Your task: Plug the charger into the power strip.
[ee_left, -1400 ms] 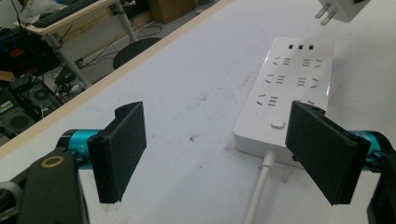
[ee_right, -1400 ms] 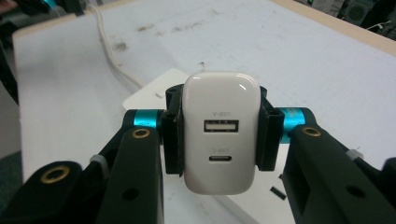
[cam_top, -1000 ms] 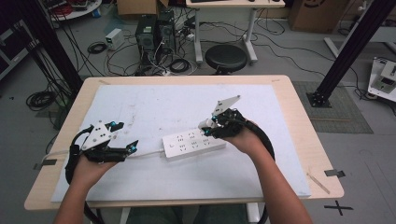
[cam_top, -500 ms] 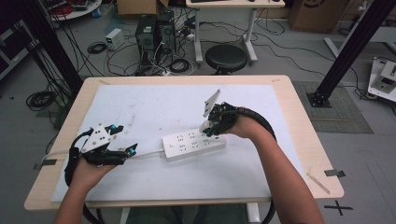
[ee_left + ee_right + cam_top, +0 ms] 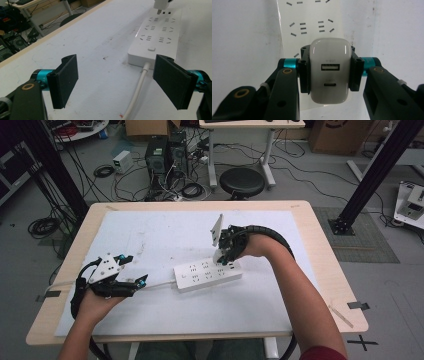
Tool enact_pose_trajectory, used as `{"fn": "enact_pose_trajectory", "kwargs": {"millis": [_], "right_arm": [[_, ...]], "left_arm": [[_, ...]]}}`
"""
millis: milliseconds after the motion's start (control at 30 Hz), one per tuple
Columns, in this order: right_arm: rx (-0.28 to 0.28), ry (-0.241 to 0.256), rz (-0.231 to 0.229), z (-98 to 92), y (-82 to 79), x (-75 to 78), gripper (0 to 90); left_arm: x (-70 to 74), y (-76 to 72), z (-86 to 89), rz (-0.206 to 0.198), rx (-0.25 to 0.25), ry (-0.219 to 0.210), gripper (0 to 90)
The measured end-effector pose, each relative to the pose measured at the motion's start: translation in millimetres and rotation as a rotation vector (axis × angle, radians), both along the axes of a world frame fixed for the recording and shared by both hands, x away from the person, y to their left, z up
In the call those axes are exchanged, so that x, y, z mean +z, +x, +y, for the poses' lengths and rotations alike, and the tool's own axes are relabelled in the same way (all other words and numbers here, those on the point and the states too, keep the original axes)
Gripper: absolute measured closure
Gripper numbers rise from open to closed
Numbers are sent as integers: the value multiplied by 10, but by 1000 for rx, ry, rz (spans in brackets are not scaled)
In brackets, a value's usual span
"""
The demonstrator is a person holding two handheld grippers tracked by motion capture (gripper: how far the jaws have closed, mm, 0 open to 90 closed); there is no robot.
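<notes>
A white power strip lies on the white sheet near the table's middle, and its cord runs left. My right gripper points down over the strip's right end, shut on a white USB charger. In the left gripper view, the charger has its prongs at the sockets on the far end of the strip. My left gripper rests at the left, open. Its jaws straddle the cord just short of the strip, touching nothing.
A white sheet covers most of the wooden table. On the floor beyond the far edge are a black stool, computer towers and loose cables. A black frame post stands at the right.
My right gripper has carried the charger leftward and tipped it down onto the strip's right end. The left gripper and the strip have stayed put.
</notes>
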State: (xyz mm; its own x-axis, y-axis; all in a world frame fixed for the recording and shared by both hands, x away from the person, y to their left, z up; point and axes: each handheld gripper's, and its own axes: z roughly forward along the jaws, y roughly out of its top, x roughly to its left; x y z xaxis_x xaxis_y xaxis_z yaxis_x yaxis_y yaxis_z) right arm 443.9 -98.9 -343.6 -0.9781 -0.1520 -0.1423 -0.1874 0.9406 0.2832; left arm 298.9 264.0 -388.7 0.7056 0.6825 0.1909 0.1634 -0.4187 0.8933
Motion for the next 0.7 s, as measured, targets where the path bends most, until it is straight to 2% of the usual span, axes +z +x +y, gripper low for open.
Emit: {"fn": "enact_pose_trajectory", "kwargs": {"millis": [133, 233, 333, 700], "right_arm": [[23, -26, 9, 46, 25, -14, 632], [39, -31, 24, 82, 46, -24, 632], [54, -66, 21, 130, 72, -46, 633], [63, -94, 36, 176, 123, -80, 632]], "left_arm": [[-11, -1, 7, 2, 4, -15, 204], [-13, -1, 15, 2, 2, -9, 204], [-20, 7, 12, 8, 2, -10, 204], [-39, 33, 9, 14, -1, -8, 202]]}}
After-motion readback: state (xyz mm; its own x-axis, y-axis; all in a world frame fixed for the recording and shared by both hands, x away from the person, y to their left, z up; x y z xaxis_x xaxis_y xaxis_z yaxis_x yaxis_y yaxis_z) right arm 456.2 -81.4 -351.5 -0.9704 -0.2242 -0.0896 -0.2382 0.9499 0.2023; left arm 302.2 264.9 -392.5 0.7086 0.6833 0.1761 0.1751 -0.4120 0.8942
